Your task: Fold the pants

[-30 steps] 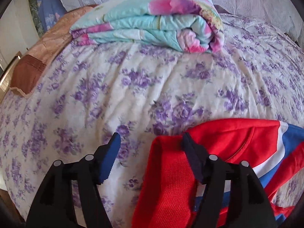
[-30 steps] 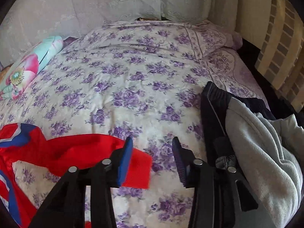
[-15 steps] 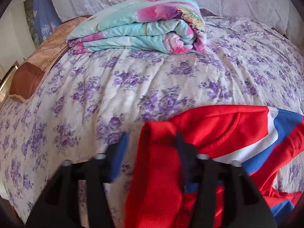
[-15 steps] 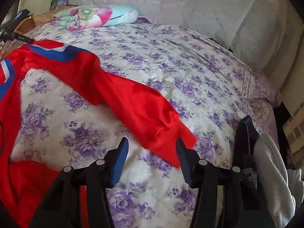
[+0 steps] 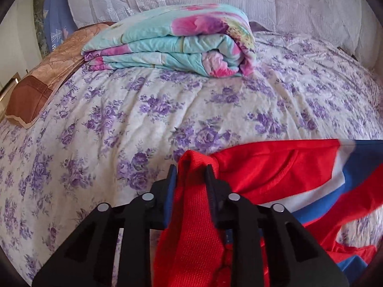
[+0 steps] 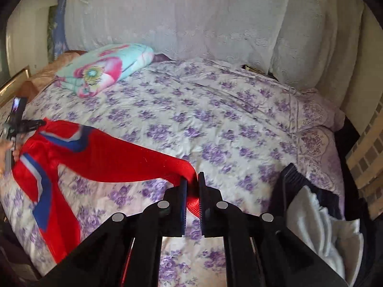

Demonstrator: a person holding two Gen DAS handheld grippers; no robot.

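Red pants (image 5: 275,167) with blue and white side stripes lie across the near part of a bed with a purple-flowered cover (image 5: 167,110). My left gripper (image 5: 191,174) is shut on the ribbed red waistband end (image 5: 191,215). In the right wrist view the pants (image 6: 107,157) stretch from the left gripper (image 6: 26,125) at far left to my right gripper (image 6: 191,181), which is shut on the red ribbed cuff (image 6: 192,201) of one leg. The other leg (image 6: 62,220) hangs toward the near edge.
A folded teal and pink floral quilt (image 5: 177,43) lies at the back left of the bed, also in the right wrist view (image 6: 105,69). White lace pillows (image 6: 191,19) line the headboard. A pile of grey and dark clothes (image 6: 318,210) sits at the right. A brown blanket (image 5: 45,81) is at the left edge.
Both grippers have closed: the left on the waistband end, the right on the leg cuff. The pants now stretch between them, and the right view has swung toward the headboard.
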